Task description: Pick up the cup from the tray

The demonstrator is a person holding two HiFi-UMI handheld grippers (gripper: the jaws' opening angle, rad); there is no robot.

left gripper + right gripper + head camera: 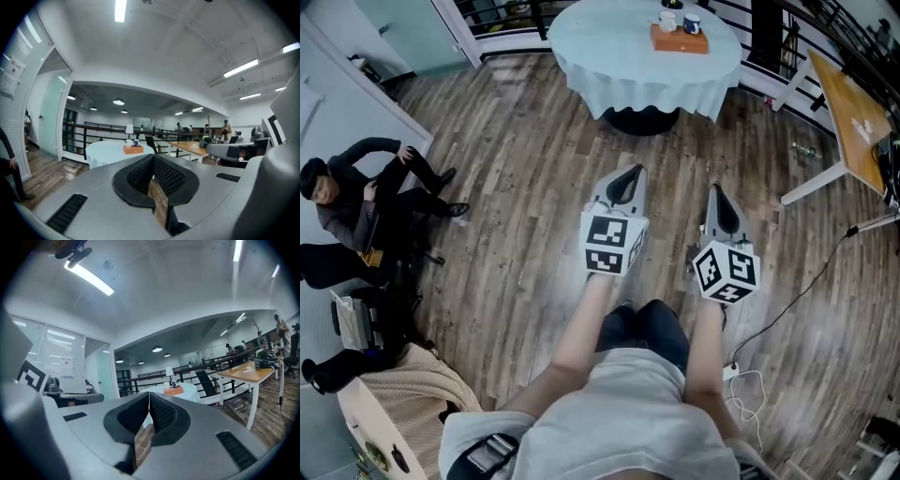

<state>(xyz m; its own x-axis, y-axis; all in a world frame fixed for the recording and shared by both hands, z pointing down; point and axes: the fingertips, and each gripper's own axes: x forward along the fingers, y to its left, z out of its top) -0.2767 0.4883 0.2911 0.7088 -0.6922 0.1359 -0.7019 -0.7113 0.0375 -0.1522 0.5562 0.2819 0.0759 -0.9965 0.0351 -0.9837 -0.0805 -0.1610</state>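
Observation:
An orange tray [680,38] lies on a round table with a pale cloth [619,56] far ahead. On the tray stand a white cup [667,20] and a dark blue cup [692,23]. The tray [133,149] and the blue cup [137,143] show small in the left gripper view; the tray [173,391] is also small in the right gripper view. My left gripper [625,176] and right gripper [715,197] are held side by side over the wooden floor, well short of the table. Both are shut with nothing between their jaws.
A person sits at the left [356,202] by a wall. A wooden desk [861,117] stands at the right with a cable [806,281] across the floor. A black railing [89,133] runs behind the round table. A beige bag [403,394] lies at lower left.

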